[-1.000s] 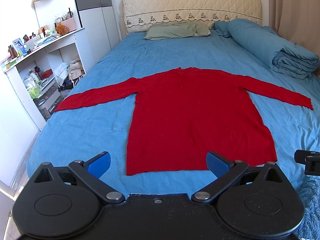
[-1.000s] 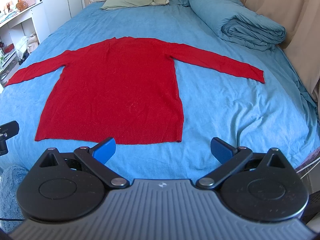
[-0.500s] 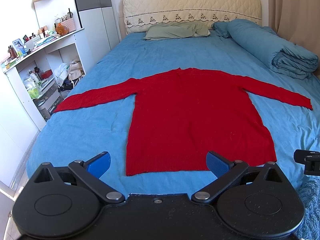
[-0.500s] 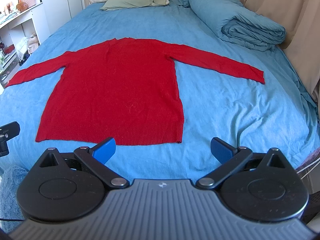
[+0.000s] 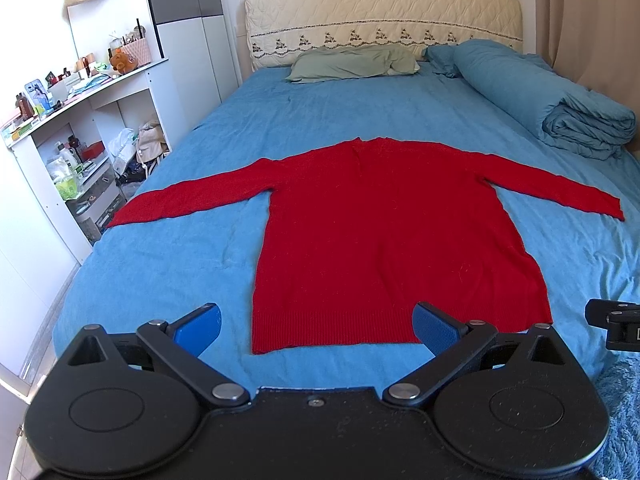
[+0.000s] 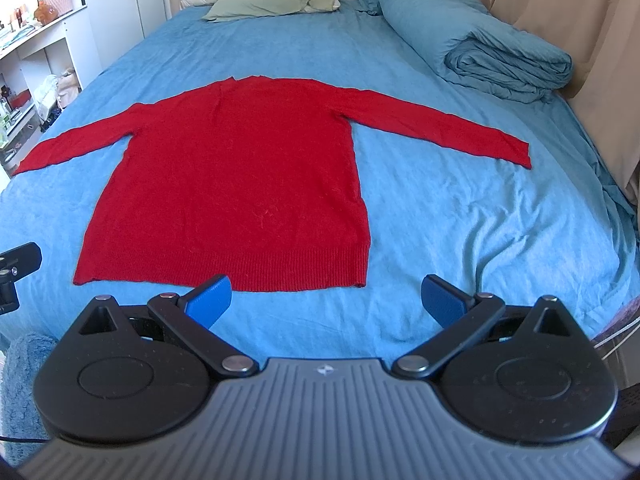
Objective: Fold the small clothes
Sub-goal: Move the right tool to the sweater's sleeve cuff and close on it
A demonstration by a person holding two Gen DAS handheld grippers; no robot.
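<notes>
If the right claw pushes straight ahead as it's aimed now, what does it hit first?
Probably the blue bedsheet just past the sweater's hem corner; the open right claw is centred near that corner, so it may catch the hem. Depth is unclear.

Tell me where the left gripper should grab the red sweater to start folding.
Probably the left sleeve cuff: the red sweater lies flat on the bed with both sleeves spread wide. The open left gripper should come from the bed's left side, low, pinching the cuff's thin edge to carry it across the body.
</notes>
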